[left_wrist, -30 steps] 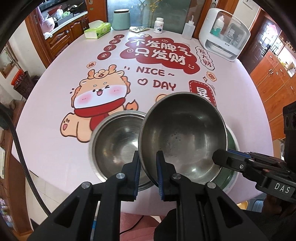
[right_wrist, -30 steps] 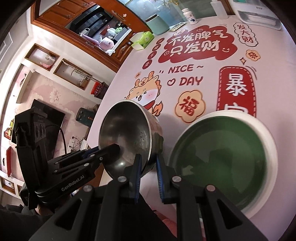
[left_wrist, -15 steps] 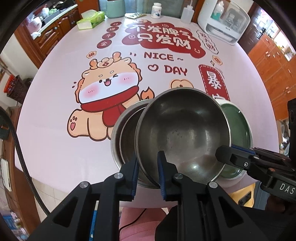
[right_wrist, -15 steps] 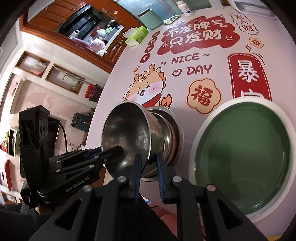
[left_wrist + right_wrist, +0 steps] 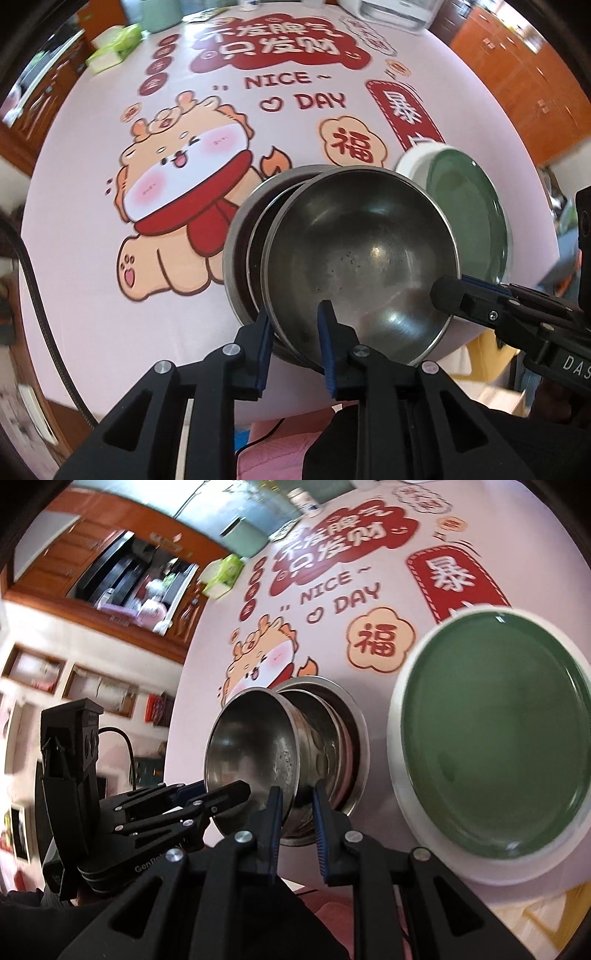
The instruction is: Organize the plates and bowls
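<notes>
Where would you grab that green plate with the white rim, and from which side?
Grip the green plate by the near stretch of its white rim, coming in from the table's near edge. It lies flat, and its raised rim wall lets one finger go inside and one outside. The steel bowls sit close beside it, so that side looks tighter.

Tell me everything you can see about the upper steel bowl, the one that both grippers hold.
The upper steel bowl is round, of dull grey metal with dark specks and a bright glint inside. It is empty and tilted, partly nested in a second steel bowl on the pink table. The left gripper straddles its near rim, its fingers having just opened slightly; the right gripper straddles the rim on the opposite side.
</notes>
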The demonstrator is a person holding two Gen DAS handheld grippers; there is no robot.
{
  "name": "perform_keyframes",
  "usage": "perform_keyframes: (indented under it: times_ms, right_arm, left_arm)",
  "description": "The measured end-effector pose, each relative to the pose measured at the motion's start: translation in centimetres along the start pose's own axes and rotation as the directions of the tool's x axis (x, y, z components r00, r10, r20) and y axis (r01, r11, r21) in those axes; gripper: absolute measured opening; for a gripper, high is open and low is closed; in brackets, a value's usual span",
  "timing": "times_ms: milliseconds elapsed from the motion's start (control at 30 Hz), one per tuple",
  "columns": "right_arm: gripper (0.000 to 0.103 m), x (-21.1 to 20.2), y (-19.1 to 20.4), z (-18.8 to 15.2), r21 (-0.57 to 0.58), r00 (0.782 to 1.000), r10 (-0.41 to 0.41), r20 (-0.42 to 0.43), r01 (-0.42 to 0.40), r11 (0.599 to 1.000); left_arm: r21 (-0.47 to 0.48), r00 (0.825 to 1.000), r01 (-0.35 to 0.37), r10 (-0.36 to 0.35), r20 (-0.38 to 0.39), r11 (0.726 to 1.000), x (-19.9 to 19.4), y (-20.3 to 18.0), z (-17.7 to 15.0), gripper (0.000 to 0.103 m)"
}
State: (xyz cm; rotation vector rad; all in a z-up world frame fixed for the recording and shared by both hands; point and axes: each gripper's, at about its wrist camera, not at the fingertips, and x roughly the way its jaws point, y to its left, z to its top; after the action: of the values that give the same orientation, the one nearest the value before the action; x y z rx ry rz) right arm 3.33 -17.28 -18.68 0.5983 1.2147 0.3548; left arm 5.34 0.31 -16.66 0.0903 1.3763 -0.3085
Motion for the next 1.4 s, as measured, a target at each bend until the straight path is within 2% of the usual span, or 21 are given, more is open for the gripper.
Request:
perform_keyframes:
  times_ms: [267,633,733,867,967,1000,1233,1333,1400]
  right_arm:
    - [0.019,0.1,0.0,-1.6,0.107,0.996,-0.034,0.088,0.025,0.994]
    - [0.019,-0.5,0.2,-2.3,0.182,0.984,-0.070,0.163,0.040,0.982]
    - [0.019,-0.4,0.2,-2.5,0.202,0.982,-0.081,0.171,0.045,0.978]
    - [0.027,-0.3,-0.1,-2.9,0.236,0.979,-0.089,0.186,0.043,0.971]
    - [0.032,-0.2,-0.6,-3.3,0.266,0.977,-0.091,0.192,0.037,0.963]
    - [0.033,-0.2,-0.7,-3.3,0.274,0.977,-0.090,0.193,0.035,0.961]
    - [0.040,0.4,-1.9,-3.5,0.358,0.977,-0.086,0.194,0.011,0.934]
    - [0.049,0.8,-2.6,-3.5,0.403,0.981,-0.075,0.181,-0.004,0.915]
    - [0.050,1.2,-3.1,-3.5,0.431,0.984,-0.068,0.164,-0.010,0.902]
  left_arm:
    - [0.134,0.999,0.033,-0.034,0.002,0.990,0.1,0.0,0.5,0.028]
    - [0.205,0.998,0.056,-0.061,0.015,0.977,-0.3,0.4,1.0,0.031]
    - [0.210,0.998,0.062,-0.068,0.019,0.976,-0.3,0.6,1.0,0.032]
    - [0.223,0.995,0.086,-0.096,0.034,0.971,-0.6,0.9,1.1,0.035]
    - [0.224,0.993,0.096,-0.108,0.044,0.970,-0.7,1.0,1.2,0.048]
    - [0.223,0.993,0.097,-0.111,0.049,0.970,-0.8,1.2,1.3,0.049]
    - [0.180,0.992,0.107,-0.117,0.047,0.978,-0.2,2.6,2.0,0.054]
    - [0.150,0.993,0.110,-0.116,0.033,0.983,0.4,3.5,2.5,0.055]
    - [0.130,0.992,0.118,-0.121,0.020,0.985,0.8,4.1,2.8,0.056]
